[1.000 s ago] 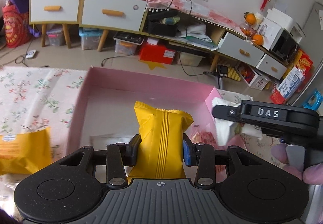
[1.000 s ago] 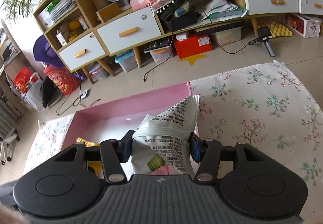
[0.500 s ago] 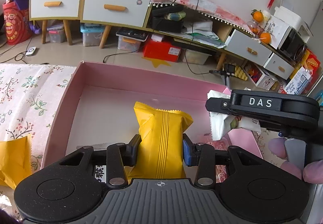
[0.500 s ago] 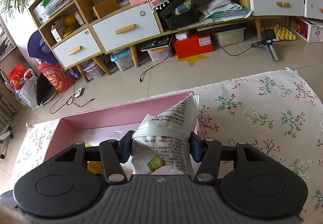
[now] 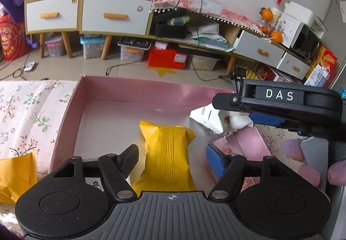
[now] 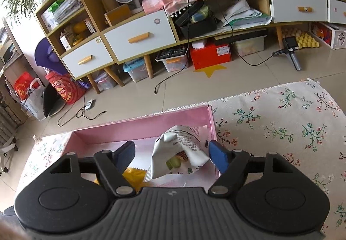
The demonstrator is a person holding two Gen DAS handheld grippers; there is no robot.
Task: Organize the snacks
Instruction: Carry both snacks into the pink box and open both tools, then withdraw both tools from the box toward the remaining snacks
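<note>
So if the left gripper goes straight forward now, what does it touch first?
Most likely the yellow snack packet, lying between the open left gripper fingers. Past it comes the pink box far wall, though depth is unclear.

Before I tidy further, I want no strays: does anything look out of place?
Yes: one yellow foil snack packet lies outside the pink cardboard box, on the floral cloth left of it. Another sits inside.

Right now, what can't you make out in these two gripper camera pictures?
- Yellow packet bottom end: left wrist view, hidden by the left gripper body.
- White packet lower part and print: right wrist view, hidden behind the right gripper; text too small.
- Second yellow packet: cut off by the left edge.
- Pink box near wall: hidden in both views.
</note>
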